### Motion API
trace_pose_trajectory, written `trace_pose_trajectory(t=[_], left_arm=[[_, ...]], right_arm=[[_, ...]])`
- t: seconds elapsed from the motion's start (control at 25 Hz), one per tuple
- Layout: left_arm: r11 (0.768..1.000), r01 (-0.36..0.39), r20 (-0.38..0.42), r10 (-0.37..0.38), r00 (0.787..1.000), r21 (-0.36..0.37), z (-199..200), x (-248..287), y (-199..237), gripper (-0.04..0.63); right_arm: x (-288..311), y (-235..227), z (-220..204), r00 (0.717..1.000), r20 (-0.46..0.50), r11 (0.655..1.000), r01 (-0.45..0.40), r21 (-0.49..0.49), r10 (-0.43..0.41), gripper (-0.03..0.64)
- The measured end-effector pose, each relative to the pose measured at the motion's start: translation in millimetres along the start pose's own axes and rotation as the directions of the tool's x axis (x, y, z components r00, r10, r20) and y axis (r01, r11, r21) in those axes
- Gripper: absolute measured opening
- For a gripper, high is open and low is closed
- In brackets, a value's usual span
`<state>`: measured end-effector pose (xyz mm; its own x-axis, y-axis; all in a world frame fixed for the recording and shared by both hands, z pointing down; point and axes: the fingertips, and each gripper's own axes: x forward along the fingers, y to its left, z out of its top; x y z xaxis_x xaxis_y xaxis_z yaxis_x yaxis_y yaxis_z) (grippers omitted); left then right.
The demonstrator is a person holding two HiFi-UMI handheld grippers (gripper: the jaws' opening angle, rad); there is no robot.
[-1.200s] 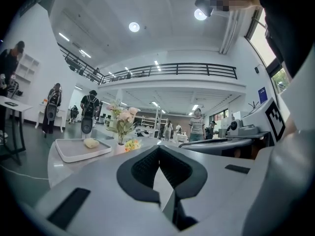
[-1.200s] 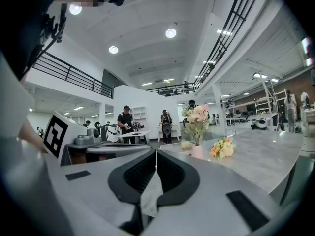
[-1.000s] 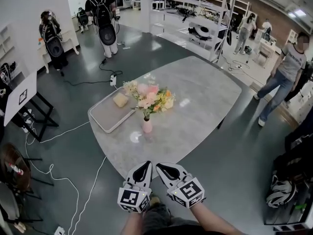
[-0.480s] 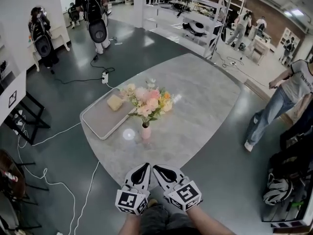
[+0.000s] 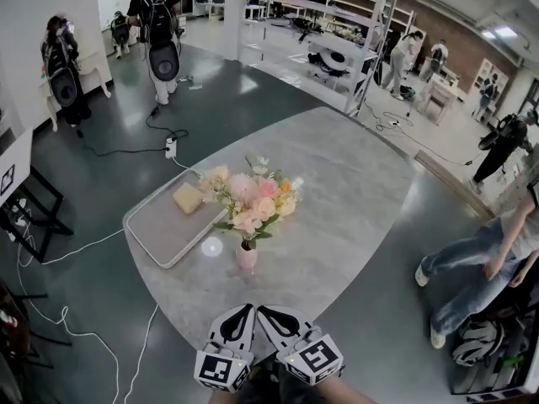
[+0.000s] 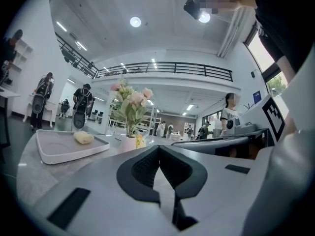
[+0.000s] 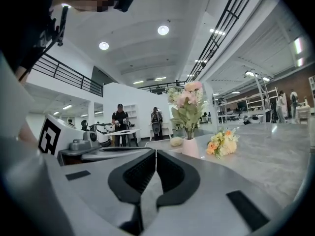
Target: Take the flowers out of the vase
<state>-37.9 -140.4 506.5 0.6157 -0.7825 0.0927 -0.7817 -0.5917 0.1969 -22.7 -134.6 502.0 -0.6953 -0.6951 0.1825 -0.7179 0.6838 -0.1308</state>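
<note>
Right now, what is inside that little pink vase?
A bunch of flowers, pink and cream blooms with green leaves, stands in the vase. Its opaque wall and the leaves over its mouth hide the stem ends and any water.

One tabletop (image 5: 354,192). One vase (image 5: 246,257). One bunch of flowers (image 5: 248,200) in it, plus one smaller loose bunch (image 7: 222,142) lying on the tabletop. One tray (image 5: 156,230), with one yellowish lump (image 5: 187,198) on it. Two claws: left claw (image 5: 242,311), right claw (image 5: 265,313). One power strip (image 5: 171,147) on the floor. Several people around the room, exact count unclear.
</note>
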Motion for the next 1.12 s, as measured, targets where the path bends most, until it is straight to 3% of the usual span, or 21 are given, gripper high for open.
trace_pose_trajectory(t=[0.52,1.12], left_arm=[[0.999,-0.044,0.047,0.044,0.998,-0.016,-26,34,39,0.009],[0.997,-0.081,0.072,0.080,0.994,0.012,-11,56,60,0.009]], right_arm=[[35,-18,-19,1.000,-0.001,0.995,-0.022,-0.096,0.022,0.021],[60,-44,-2,0.997,0.020,0.993,0.072,-0.098,-0.070,0.023]])
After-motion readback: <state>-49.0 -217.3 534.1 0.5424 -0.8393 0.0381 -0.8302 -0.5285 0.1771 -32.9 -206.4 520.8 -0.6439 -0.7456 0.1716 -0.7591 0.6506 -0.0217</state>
